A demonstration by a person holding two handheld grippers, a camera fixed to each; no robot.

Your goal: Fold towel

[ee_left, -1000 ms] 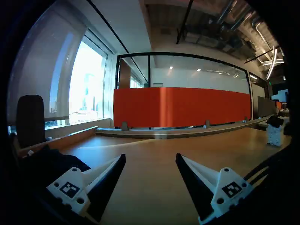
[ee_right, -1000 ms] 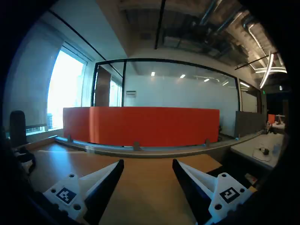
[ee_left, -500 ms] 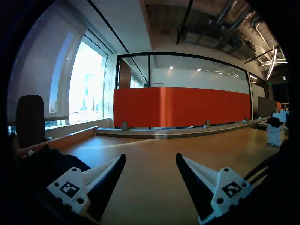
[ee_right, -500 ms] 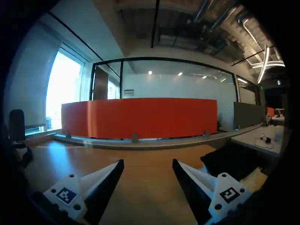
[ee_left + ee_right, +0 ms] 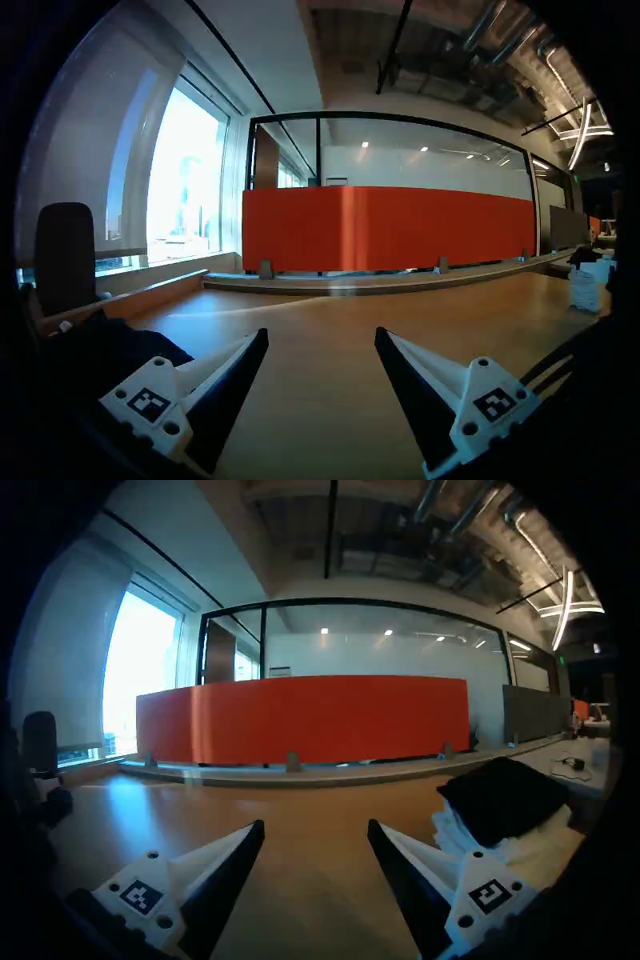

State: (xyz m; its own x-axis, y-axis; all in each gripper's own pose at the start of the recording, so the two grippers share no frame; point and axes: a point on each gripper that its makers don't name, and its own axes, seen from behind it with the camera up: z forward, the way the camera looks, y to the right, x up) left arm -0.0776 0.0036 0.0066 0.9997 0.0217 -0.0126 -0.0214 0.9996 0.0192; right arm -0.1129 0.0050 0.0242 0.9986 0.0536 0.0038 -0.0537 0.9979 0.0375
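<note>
While left gripper (image 5: 321, 331) and right gripper (image 5: 315, 824) gape over wooden table (image 5: 336, 300), towels (image 5: 504, 804), perhaps folded, stacked nearby

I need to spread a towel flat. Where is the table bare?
Bare wooden table runs from the open left gripper and right gripper to the orange divider. Crowded: towel stack beside the right gripper's right finger, dark cloth by the left gripper's left finger.

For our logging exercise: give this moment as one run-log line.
left tool: open, empty | right tool: open, empty | towel stack: on table, untouched
</note>
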